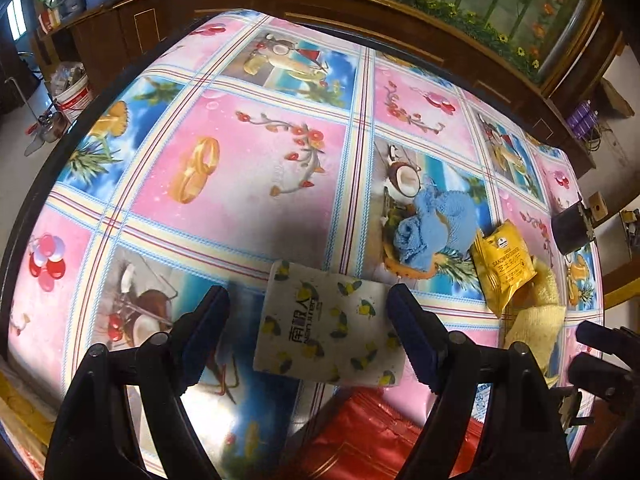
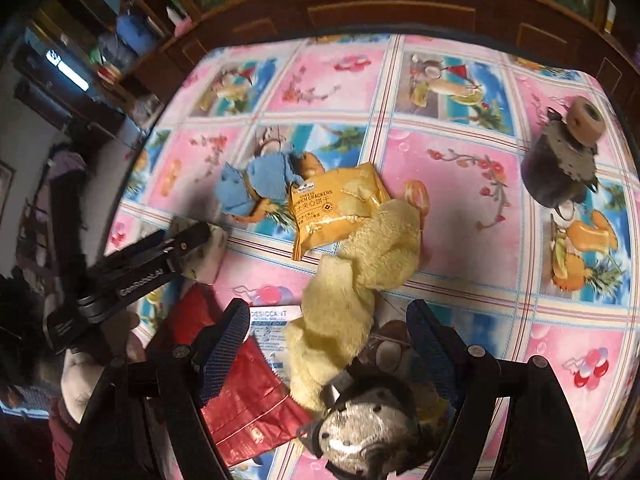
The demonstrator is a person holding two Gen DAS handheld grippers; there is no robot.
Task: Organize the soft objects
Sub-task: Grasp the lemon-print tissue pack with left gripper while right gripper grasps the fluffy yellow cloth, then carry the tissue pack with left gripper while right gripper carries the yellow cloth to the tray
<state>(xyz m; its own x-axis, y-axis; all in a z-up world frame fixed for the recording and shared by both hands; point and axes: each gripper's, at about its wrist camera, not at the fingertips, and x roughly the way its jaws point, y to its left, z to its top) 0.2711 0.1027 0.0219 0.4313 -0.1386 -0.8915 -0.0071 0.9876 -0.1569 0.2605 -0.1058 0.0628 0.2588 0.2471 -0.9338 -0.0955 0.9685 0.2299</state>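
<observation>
In the left wrist view, the left gripper [image 1: 308, 332] is spread wide around a tissue pack [image 1: 326, 326] at the bottom middle, not touching it. A blue cloth [image 1: 434, 224] is seen further right. In the right wrist view, the right gripper [image 2: 326, 350] is spread wide over a yellow towel [image 2: 360, 272] at the bottom middle.

We see a glossy, smooth plastic tablecloth [image 1: 248, 168] and a shiny yellow foil cracker packet [image 2: 336, 204]. The yellow towel [image 2: 360, 280] looks fluffy; the blue cloth [image 1: 436, 220] looks knitted and matt

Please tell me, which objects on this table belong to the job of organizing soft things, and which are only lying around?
Belong to the job:
tissue pack
blue cloth
yellow towel

Just lying about:
cracker packet
red bag
desiccant sachet
dark jar
</observation>
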